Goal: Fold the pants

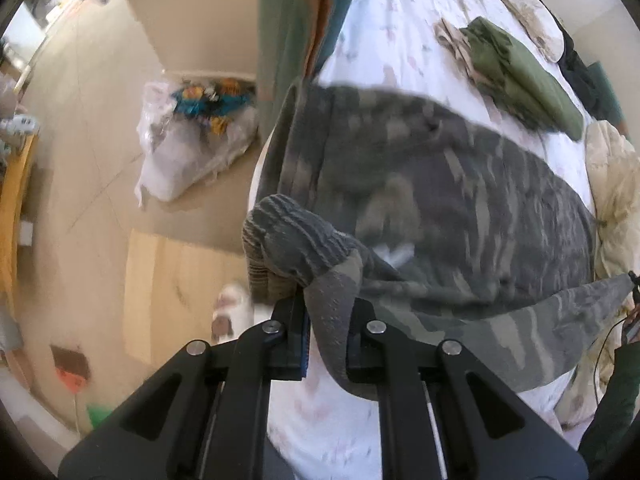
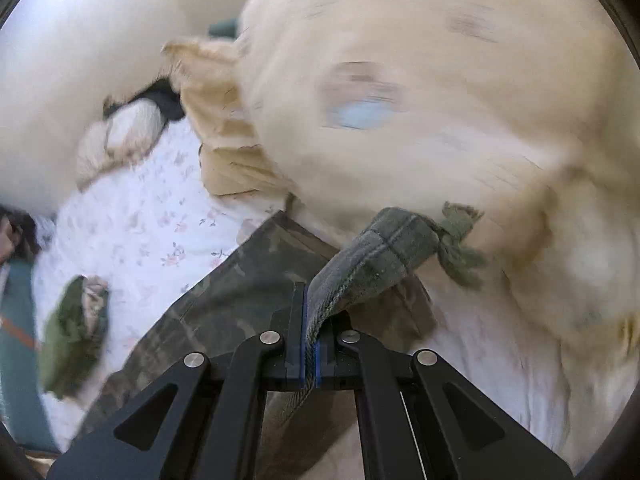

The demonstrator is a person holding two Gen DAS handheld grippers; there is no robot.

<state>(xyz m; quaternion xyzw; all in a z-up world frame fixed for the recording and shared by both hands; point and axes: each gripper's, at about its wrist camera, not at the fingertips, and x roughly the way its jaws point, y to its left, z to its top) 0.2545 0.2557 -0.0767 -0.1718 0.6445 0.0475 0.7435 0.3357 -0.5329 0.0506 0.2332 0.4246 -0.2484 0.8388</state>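
Camouflage pants [image 1: 440, 200] lie spread across a bed with a white flowered sheet [image 1: 392, 32]. My left gripper [image 1: 326, 320] is shut on the ribbed elastic waistband [image 1: 296, 240], which bunches up above the fingers. In the right wrist view, my right gripper [image 2: 310, 344] is shut on a hemmed edge of the camouflage pants [image 2: 376, 256], lifted off the bed, with a frayed green tie [image 2: 460, 248] hanging at its end. The rest of the pants [image 2: 224, 300] trails down to the left below it.
A folded olive-green garment [image 1: 524, 76] lies on the sheet beyond the pants. A cream duvet [image 2: 440, 100] fills the bed's right side. Beside the bed on the floor sit a clear bag of toys [image 1: 200, 132] and a cardboard sheet [image 1: 176, 288].
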